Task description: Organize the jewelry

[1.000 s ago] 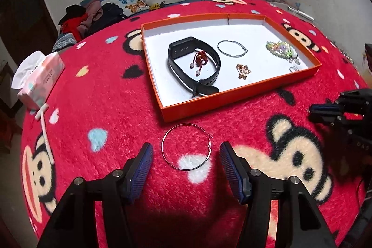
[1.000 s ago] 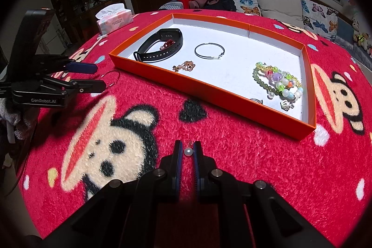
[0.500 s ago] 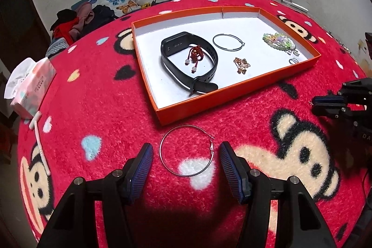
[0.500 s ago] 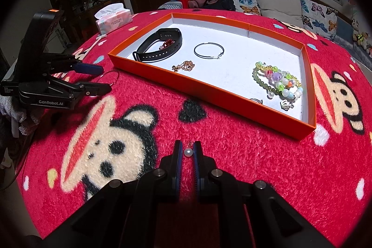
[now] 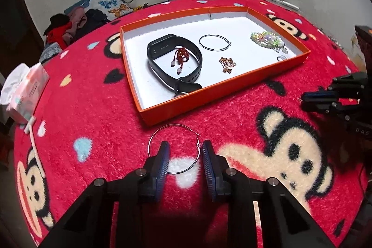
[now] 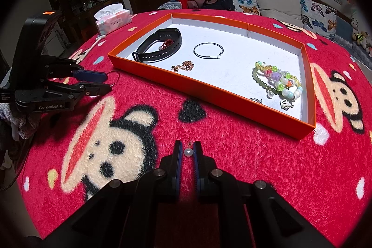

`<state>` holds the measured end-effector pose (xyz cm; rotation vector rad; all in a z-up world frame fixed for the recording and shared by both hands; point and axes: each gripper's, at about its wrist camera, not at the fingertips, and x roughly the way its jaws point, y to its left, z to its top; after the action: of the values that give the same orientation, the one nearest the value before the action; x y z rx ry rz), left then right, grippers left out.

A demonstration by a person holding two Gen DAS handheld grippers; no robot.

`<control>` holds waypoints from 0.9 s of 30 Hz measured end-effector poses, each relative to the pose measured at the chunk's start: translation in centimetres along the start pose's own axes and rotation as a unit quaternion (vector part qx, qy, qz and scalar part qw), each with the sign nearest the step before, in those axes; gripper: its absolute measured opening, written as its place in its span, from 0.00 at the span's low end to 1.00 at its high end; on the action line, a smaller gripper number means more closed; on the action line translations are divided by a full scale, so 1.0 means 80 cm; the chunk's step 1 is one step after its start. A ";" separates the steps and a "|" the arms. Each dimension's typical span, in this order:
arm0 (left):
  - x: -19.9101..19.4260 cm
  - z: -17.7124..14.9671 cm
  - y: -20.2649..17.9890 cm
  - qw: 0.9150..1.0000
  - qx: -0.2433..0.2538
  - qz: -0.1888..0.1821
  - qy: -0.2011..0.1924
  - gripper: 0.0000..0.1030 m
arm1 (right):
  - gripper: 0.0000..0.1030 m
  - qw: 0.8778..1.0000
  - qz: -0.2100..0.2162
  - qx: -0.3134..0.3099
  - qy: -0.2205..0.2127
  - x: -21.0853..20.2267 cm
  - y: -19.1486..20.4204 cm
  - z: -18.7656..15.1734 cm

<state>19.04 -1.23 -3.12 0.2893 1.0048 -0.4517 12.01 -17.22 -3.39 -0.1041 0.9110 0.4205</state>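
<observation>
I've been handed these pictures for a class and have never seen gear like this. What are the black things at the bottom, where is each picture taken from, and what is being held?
No robot arm here: a person holds a two-finger claw in each hand, with a wide-angle camera on each looking along its fingers.

The left wrist view looks over the left claw. Its jaws have just been closing around a large silver hoop earring lying on the red monkey-print blanket; whether the pads grip it yet is unclear. The right claw shows at that picture's right edge.

The right wrist view looks over the right claw, shut on a small pearl earring.

Beyond sits an orange tray holding a black watch band, a red charm, another hoop, a gold piece and beaded bracelets. A tissue pack lies at the blanket's edge.
</observation>
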 end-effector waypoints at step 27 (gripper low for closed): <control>0.010 0.006 0.015 0.999 0.034 -0.009 0.013 0.53 | 0.11 1.000 0.000 -0.001 0.003 0.001 -0.001 -0.002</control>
<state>20.38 -0.56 -3.53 0.3481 1.0197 -0.5006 11.96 -17.31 -3.60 -0.1080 0.9155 0.4210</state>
